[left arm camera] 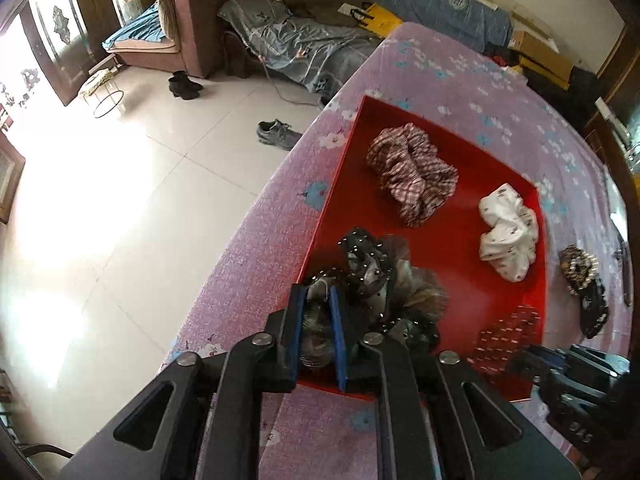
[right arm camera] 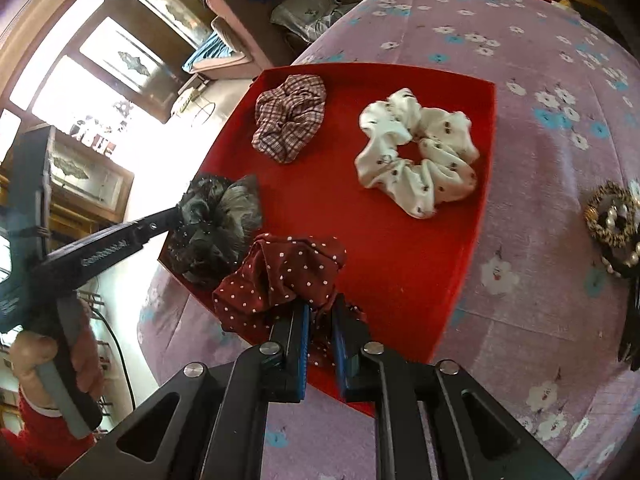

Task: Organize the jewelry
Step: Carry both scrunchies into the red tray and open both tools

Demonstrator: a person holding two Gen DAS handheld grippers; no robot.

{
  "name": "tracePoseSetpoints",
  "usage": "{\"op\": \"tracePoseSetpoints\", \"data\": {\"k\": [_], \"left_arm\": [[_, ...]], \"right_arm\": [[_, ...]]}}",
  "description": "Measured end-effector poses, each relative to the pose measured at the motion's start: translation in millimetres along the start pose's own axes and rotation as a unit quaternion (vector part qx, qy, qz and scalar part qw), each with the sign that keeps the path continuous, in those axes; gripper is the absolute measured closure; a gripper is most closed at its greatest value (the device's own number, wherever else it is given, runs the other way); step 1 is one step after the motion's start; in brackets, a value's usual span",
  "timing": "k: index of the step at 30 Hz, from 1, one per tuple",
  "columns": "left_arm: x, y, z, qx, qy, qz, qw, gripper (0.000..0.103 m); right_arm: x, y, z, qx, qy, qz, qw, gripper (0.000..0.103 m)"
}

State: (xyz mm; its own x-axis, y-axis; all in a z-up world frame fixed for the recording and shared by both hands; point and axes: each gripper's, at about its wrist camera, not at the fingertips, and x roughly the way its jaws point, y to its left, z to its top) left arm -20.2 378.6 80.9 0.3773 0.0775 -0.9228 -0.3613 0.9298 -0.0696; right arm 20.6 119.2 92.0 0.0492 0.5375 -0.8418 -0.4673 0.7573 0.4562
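Scrunchies in shallow red tray (right arm camera: 472, 240) | black beaded mesh scrunchie (left arm camera: 372, 280) is clamped by left gripper (left arm camera: 318, 316) | maroon polka-dot scrunchie (right arm camera: 280, 276) is clamped by right gripper (right arm camera: 320, 320)

Tray (right arm camera: 460, 240) sits on table (right arm camera: 560, 80), near its left edge. In tray, right wrist view: plaid scrunchie (right arm camera: 288, 116) far left, floral scrunchie (right arm camera: 416, 152) far right, well apart. Mesh scrunchie (right arm camera: 216, 228) at near-left corner w/ left gripper (left arm camera: 318, 300) on it; dotted scrunchie (right arm camera: 280, 280) just right of it at near edge, fabric btwn right gripper (right arm camera: 320, 312) fingers. Hair clip (right arm camera: 616, 224) on table outside tray, right of it.
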Motion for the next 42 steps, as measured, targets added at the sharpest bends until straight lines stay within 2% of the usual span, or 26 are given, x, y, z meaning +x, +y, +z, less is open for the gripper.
{"op": "tracePoseSetpoints", "data": {"k": [2, 4, 6, 9, 13, 20, 26, 28, 32, 36, 39, 42], "left_arm": [[-5.4, 0.6, 0.8, 0.000, -0.007, -0.003, 1.0000, 0.086], [-12.7, 2.2, 0.8, -0.002, -0.017, -0.005, 0.9998, 0.081], [-20.6, 5.8, 0.6, -0.011, -0.029, -0.008, 0.9995, 0.073], [-31.7, 11.9, -0.4, -0.022, -0.050, -0.007, 0.9985, 0.073], [-41.1, 15.9, -2.5, -0.028, -0.068, -0.003, 0.9973, 0.073], [-43.8, 14.4, -12.6, -0.019, -0.062, -0.005, 0.9978, 0.073], [-44.6, 4.2, -17.7, -0.010, -0.057, -0.011, 0.9983, 0.073], [-44.2, -4.5, -17.7, -0.002, -0.056, -0.024, 0.9981, 0.073], [-41.2, -34.0, -14.5, 0.030, -0.056, -0.055, 0.9964, 0.073], [-26.6, -75.3, -7.5, 0.078, -0.053, -0.097, 0.9907, 0.073], [-2.0, -98.2, -3.6, 0.092, -0.026, -0.114, 0.9888, 0.073], [29.0, -111.3, -2.0, 0.088, 0.019, -0.118, 0.9889, 0.073]], "right_arm": [[-5.6, 2.4, 0.1, -0.008, -0.003, -0.004, 1.000, 0.079], [-14.4, 4.6, -0.4, -0.014, -0.016, -0.006, 1.000, 0.062], [-28.2, 6.1, 0.5, -0.020, -0.037, -0.010, 0.999, 0.056], [-41.2, 3.4, 9.0, -0.026, -0.063, -0.031, 0.997, 0.056], [-31.5, -4.0, 32.2, -0.021, -0.060, -0.043, 0.997, 0.056], [19.4, -20.0, 70.4, -0.027, -0.030, -0.092, 0.995, 0.060], [25.9, -31.9, 105.2, -0.017, -0.058, -0.135, 0.989, 0.060], [18.3, -32.4, 110.7, -0.014, -0.068, -0.131, 0.989, 0.060], [-15.1, -27.9, 101.9, -0.007, -0.087, -0.085, 0.993, 0.056], [-54.1, -35.5, 77.4, 0.017, -0.113, -0.054, 0.992, 0.053], [-82.7, -55.7, 53.6, 0.047, -0.133, -0.053, 0.989, 0.053], [-109.5, -86.9, 27.1, 0.086, -0.151, -0.065, 0.983, 0.053]]}}
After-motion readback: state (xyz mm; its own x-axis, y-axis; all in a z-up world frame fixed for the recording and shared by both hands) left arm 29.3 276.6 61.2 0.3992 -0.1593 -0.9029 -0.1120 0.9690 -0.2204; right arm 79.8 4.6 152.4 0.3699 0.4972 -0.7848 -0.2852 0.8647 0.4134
